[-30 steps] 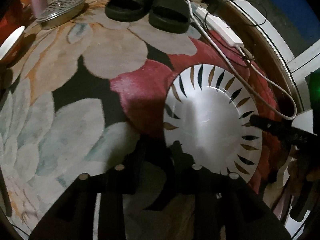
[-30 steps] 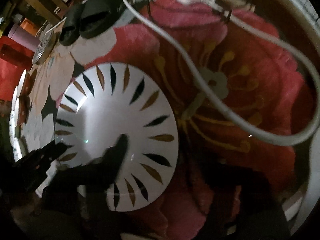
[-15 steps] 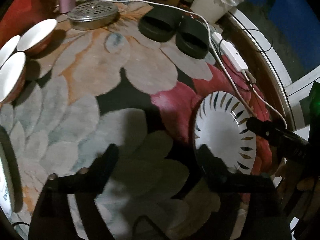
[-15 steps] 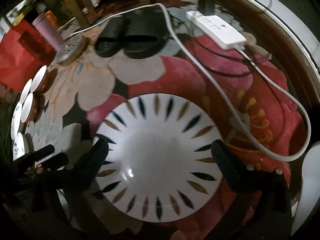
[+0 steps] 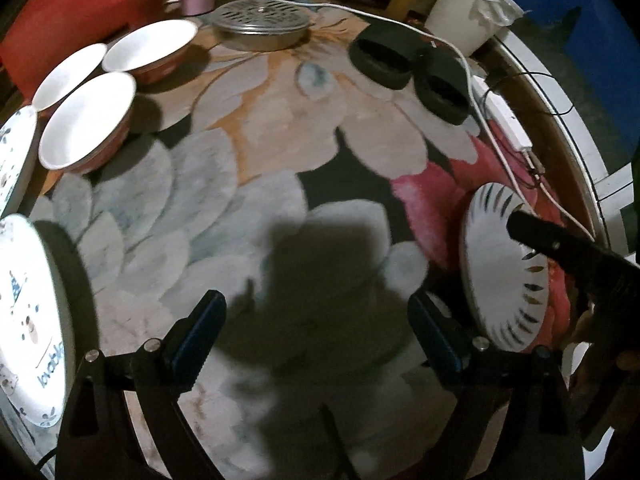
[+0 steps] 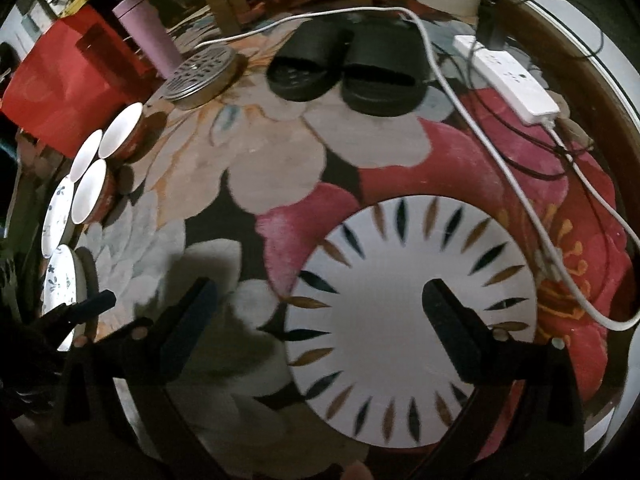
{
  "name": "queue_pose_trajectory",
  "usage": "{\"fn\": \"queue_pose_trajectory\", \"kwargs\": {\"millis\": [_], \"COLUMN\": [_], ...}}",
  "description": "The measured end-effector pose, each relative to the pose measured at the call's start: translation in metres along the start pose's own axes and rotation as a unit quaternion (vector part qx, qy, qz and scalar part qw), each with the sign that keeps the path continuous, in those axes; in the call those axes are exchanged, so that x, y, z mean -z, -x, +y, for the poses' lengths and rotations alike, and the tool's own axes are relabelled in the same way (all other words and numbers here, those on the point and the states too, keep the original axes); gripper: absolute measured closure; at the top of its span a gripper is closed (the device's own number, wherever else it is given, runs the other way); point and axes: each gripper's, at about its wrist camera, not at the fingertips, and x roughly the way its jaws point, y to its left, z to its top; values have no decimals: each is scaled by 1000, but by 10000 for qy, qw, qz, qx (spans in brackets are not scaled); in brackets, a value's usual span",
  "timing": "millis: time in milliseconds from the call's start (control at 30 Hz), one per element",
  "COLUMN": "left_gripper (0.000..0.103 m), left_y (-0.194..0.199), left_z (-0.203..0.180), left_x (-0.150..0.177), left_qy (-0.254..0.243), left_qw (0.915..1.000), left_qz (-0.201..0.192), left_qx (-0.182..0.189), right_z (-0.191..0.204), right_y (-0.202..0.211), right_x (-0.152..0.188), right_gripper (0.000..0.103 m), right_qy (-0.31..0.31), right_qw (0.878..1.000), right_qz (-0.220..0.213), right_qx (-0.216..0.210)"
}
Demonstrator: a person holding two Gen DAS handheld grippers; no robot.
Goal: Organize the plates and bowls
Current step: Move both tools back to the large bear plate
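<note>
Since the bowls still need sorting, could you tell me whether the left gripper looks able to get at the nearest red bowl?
Probably yes: the left gripper is open and empty, and only bare rug lies between it and the nearest red bowl.

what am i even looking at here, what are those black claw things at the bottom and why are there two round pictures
The black claws are handheld two-finger grippers: a person holds one in each hand, and each carries a fisheye camera looking forward along its fingers. That gives two round pictures, one per hand.

In the left view, the left gripper is open and empty above a flowered rug. In the right view, the right gripper is also open and holds nothing; one finger shows in front of a white plate with dark and gold petal marks lying on the rug.

Also on the rug: three white bowls, printed plates, a round metal lid, black slippers and a power strip with cables.
</note>
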Motion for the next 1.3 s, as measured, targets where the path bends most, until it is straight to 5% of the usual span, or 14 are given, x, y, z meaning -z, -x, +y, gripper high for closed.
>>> {"fn": "queue_pose_trajectory", "kwargs": {"millis": [633, 1300], "left_gripper": [10, 9], "left_y": [28, 67], "left_z": [91, 178], "left_x": [29, 35], "left_qy": [679, 1432], "left_qw": [9968, 9848], "left_qz": [-230, -749], "left_qx": [-342, -638], "right_z": [90, 180], "right_y": [-30, -56], "right_x": [5, 8], "right_gripper": [0, 0], "right_qy": [645, 1130], "right_qw": [9973, 9912], "right_qz": [244, 362], "right_qx": [-250, -593]}}
